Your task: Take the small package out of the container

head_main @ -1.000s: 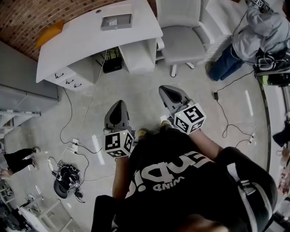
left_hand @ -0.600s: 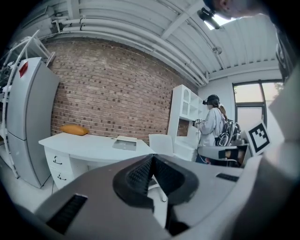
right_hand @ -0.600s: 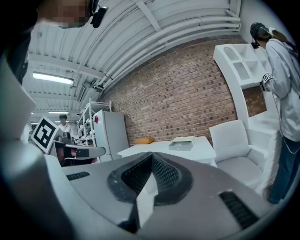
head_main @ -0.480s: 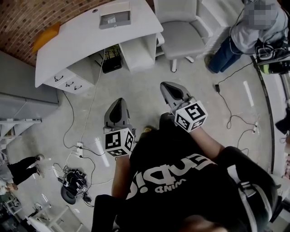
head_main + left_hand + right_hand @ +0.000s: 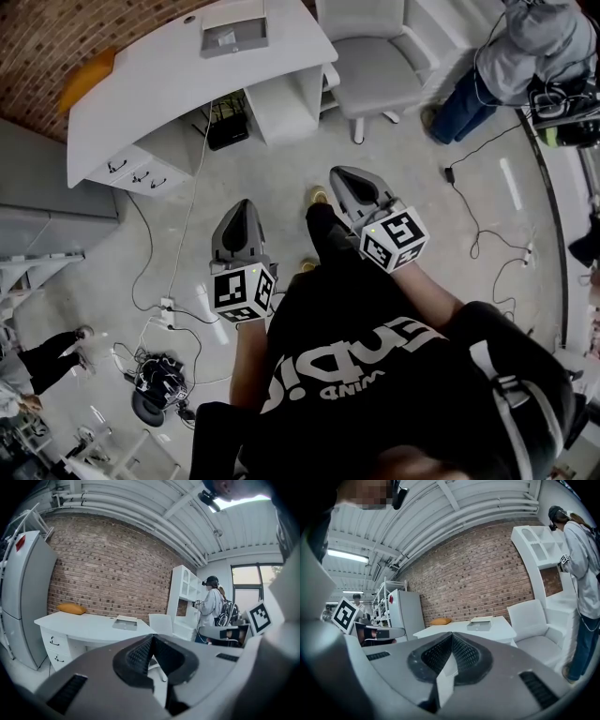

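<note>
White desk [image 5: 169, 94] bears the container [image 5: 234, 36], lengthwise along it.

**Materials and surface finishes in the room.**
The curved white table [image 5: 178, 84] is smooth and matt, the red-brown brick wall [image 5: 108, 564] rough, and the pale grey concrete floor [image 5: 281, 178] polished and faintly glossy. The left hand-held gripper [image 5: 152, 637] and right hand-held gripper [image 5: 451, 634] have matt grey plastic shells with finely gridded black pads [image 5: 464, 653]. The white padded armchair [image 5: 380, 80] has smooth upholstery, and the black T-shirt [image 5: 375, 375] is printed cloth.
</note>
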